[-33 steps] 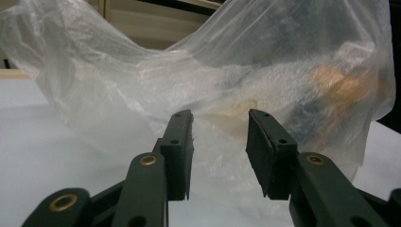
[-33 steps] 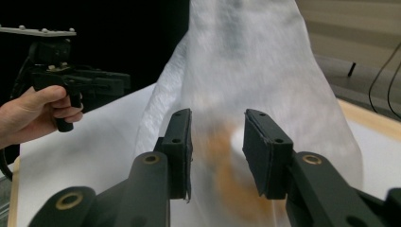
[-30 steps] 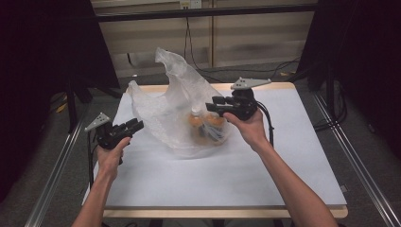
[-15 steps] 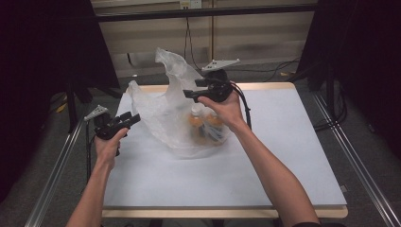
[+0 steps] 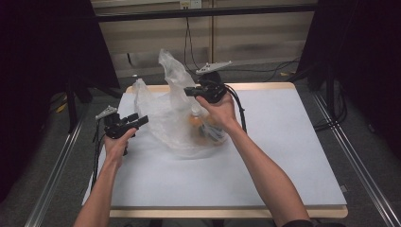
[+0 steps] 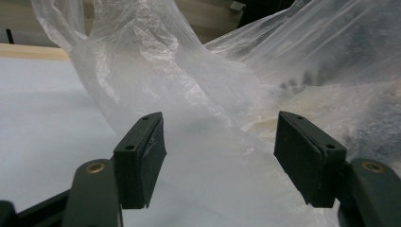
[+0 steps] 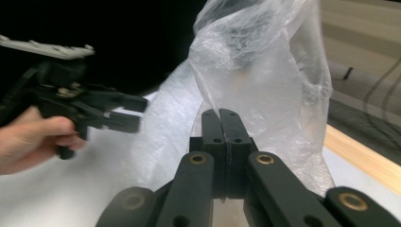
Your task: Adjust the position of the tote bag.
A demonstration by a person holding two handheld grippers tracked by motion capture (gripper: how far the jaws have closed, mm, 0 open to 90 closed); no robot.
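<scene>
A clear plastic bag [image 5: 172,116] lies crumpled on the white table [image 5: 293,151], with orange items [image 5: 196,124] dimly visible inside it. My right gripper [image 5: 188,91] has just closed and is shut on a fold of the bag's upper edge [image 7: 246,71], which rises from its tips [image 7: 220,116]. My left gripper [image 5: 142,121] is at the bag's left side. Its jaws have just been opening and stand open [image 6: 220,156], with loose bag film [image 6: 189,94] in front of and between them, not pressed by the pads [image 6: 302,151].
The table's wooden rim [image 5: 265,86] runs along the far side, with cables [image 5: 265,71] on the floor behind it. Metal rails [image 5: 345,142] flank the table. In the right gripper view, the left hand and its gripper [image 7: 80,106] are at the left.
The right hand moved left and away from the person, up to the bag's top edge, and its jaws closed on the film. The left gripper shifted slightly towards the bag.
</scene>
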